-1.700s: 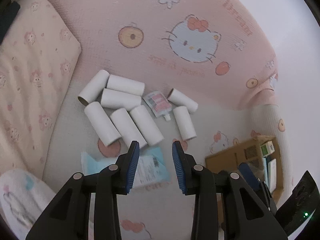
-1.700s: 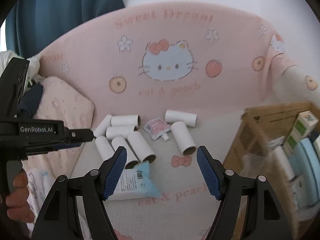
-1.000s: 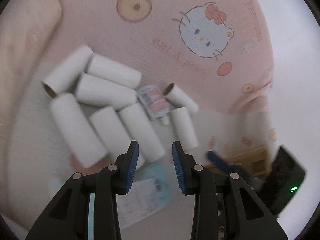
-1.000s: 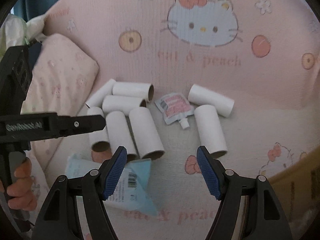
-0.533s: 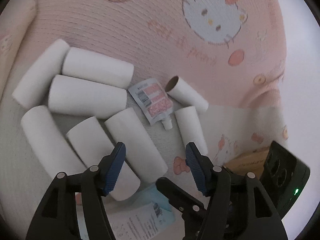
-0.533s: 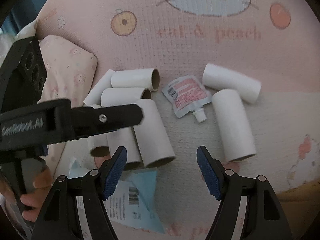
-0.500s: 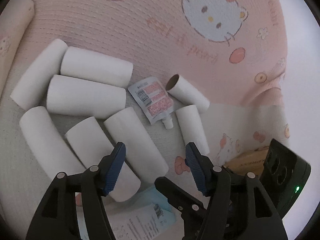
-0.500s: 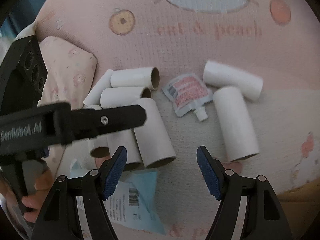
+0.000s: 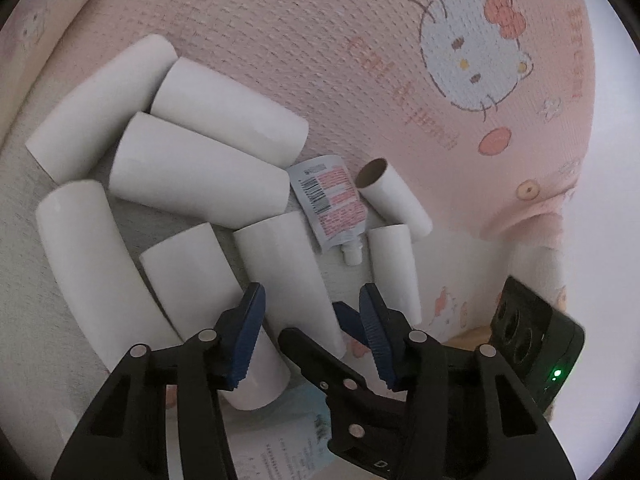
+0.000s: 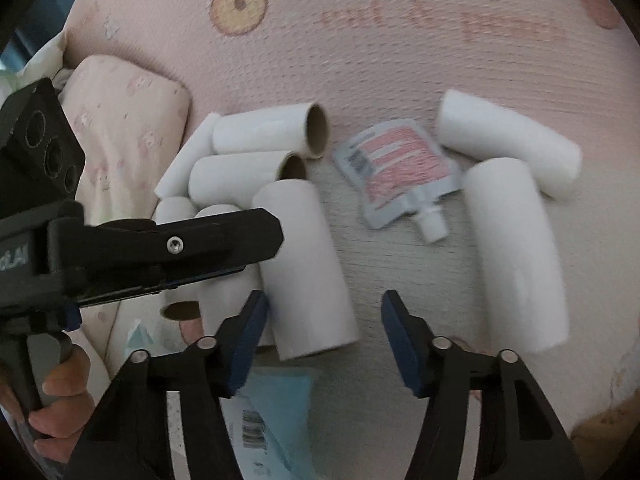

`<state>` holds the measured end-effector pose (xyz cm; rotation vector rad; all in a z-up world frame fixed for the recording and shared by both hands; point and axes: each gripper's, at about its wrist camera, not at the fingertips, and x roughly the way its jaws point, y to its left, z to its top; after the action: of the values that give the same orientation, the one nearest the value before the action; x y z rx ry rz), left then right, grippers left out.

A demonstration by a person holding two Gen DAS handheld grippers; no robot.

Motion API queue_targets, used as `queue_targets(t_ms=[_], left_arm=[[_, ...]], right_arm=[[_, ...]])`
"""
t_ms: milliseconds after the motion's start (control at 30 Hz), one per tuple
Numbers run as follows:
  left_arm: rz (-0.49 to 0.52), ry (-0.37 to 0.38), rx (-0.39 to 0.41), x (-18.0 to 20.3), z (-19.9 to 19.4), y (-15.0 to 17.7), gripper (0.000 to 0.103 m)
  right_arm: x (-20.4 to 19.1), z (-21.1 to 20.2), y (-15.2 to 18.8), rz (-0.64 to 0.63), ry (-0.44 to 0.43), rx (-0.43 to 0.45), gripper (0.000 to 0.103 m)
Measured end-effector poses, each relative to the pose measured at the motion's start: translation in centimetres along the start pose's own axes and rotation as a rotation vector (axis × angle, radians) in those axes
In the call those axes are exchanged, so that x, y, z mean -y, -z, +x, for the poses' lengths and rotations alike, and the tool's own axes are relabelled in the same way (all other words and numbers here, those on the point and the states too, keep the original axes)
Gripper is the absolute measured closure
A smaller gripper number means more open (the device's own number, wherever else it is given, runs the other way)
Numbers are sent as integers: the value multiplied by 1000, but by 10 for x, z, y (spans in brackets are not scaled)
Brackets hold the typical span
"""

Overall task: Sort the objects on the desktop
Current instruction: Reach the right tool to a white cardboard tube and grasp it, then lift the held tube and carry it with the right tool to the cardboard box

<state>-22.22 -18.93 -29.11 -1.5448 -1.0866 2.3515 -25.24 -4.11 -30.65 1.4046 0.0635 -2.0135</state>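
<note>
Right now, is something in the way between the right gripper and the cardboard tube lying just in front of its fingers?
Nothing visible blocks it. The right gripper, jaws closing with nothing pressed between them, faces the near tube directly. The left gripper reaches in from the left over the neighbouring tubes, close beside this one.

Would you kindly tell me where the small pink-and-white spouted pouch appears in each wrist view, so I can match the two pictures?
Left wrist view: the spouted pouch lies just right of centre, spout pointing down, between the big cluster of tubes and two smaller tubes.
Right wrist view: the spouted pouch sits upper right of centre, spout pointing down-right.
Shared landmark: the cardboard tube lying just right of the spout in both views.
</note>
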Motion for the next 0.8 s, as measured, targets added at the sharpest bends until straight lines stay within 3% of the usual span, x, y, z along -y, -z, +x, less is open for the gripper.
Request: queue_targets(t_ms=[67, 167, 267, 367, 800], left_arm=[[49, -50, 9, 8, 3, 1, 49], [102, -63, 8, 16, 12, 4, 49], [76, -41, 23, 12, 16, 3, 49], [-17, 18, 6, 0, 22, 3, 50], [35, -1, 6, 9, 24, 5, 52]], right_arm=[[-6, 7, -2, -37, -18, -34, 60], [-14, 12, -6, -93, -6, -74, 61], [-16, 11, -7, -113, 22, -82, 62], [-13, 6, -8, -109, 28, -80, 62], [-17, -13, -17, -99, 48, -64, 62]])
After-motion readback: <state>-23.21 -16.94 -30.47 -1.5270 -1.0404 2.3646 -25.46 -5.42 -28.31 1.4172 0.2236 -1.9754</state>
